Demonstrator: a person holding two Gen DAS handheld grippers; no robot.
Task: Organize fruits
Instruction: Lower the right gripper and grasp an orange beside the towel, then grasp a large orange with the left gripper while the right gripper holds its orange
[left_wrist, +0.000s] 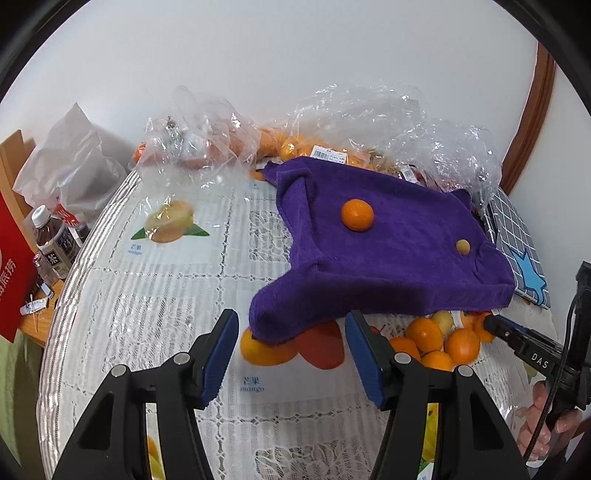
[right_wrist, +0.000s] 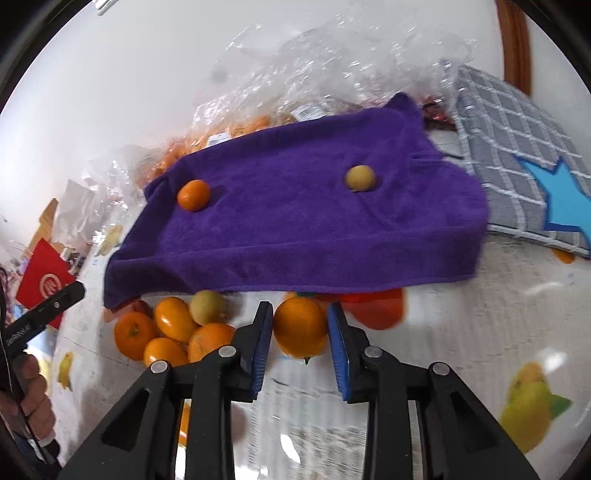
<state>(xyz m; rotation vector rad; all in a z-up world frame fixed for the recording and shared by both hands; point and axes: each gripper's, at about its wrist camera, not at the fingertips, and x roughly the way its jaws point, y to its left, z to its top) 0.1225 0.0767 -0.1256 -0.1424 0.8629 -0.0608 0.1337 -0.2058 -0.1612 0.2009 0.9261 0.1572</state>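
Note:
A purple towel lies raised over something, with an orange fruit and a small yellow fruit on top; the towel also shows in the right wrist view. A pile of several oranges with one yellow fruit lies in front of the towel. My right gripper is shut on an orange beside the pile. My left gripper is open and empty above a mango picture on the tablecloth.
Clear plastic bags with more fruit stand at the back by the wall. A grey checked cloth with a blue star lies right of the towel. Bottles and a red bag stand off the table's left edge.

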